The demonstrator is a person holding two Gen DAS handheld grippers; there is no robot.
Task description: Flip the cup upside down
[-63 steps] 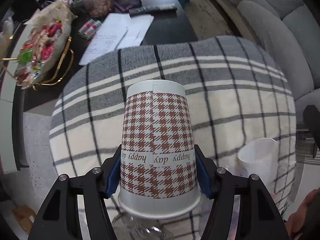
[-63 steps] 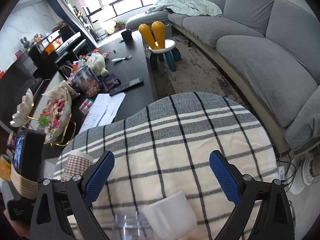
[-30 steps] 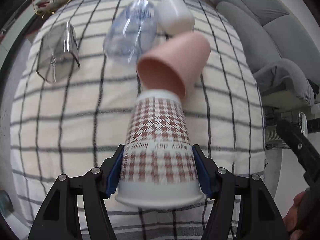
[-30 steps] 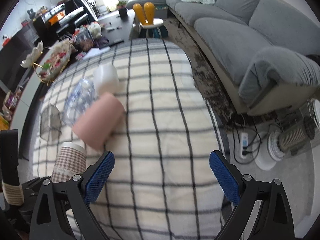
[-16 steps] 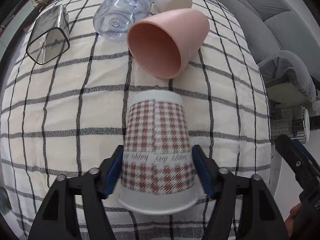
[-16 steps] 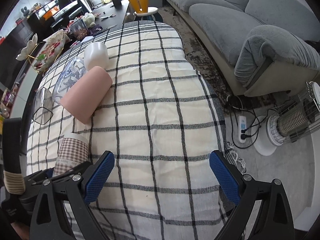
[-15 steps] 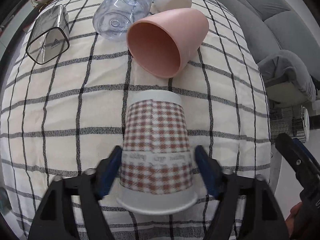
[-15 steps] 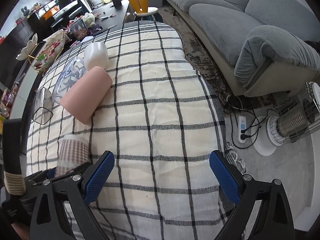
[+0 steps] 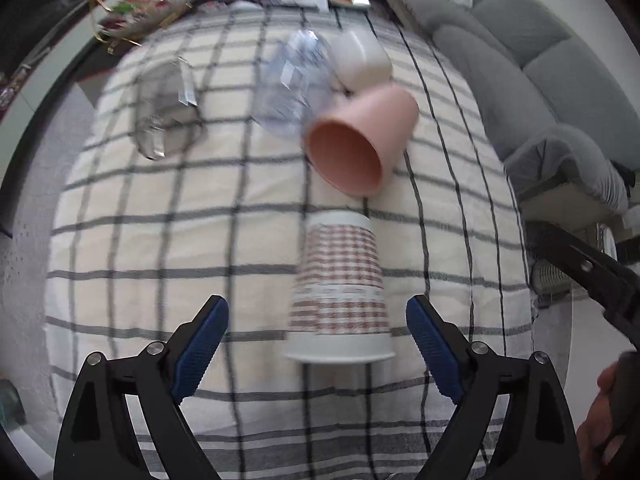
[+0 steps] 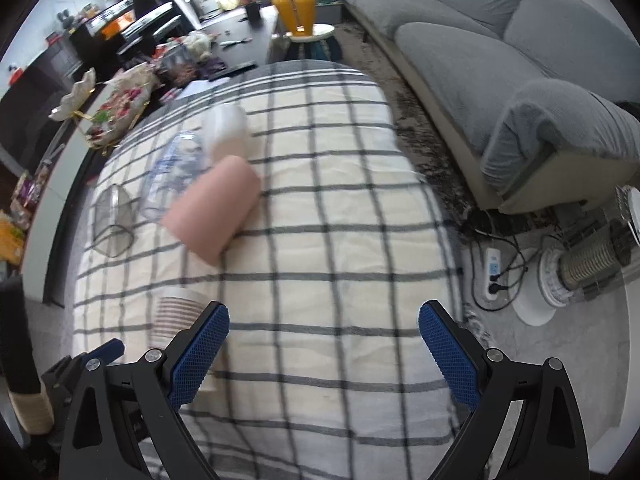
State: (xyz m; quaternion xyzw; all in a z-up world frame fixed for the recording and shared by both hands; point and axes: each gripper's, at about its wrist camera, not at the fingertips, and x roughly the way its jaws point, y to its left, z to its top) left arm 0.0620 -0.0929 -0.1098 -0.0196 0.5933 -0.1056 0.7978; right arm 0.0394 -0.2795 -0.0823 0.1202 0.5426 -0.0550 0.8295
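A grey sofa [image 10: 500,40] and a dark, cluttered coffee table [image 10: 240,56] frame a living room where a checked blanket [image 9: 160,240] covers the work surface. On it lie a pink cup [image 9: 360,140] on its side, a clear plastic bottle [image 9: 296,80], a white cup [image 9: 360,60] and a clear square container [image 9: 164,116], grouped at the far end. Nearer, the patterned paper cup [image 9: 340,284] stands mouth-down on the blanket, just short of the pink cup, with the flip apparently done. The left gripper [image 9: 316,336] has its jaws wide apart, both pads clear of the cup's sides. The right gripper [image 10: 324,344] hangs over bare blanket, jaws also spread and holding nothing. A clean finish likely means drawing the left gripper straight back, so neither pad brushes the light cup on the soft cloth.
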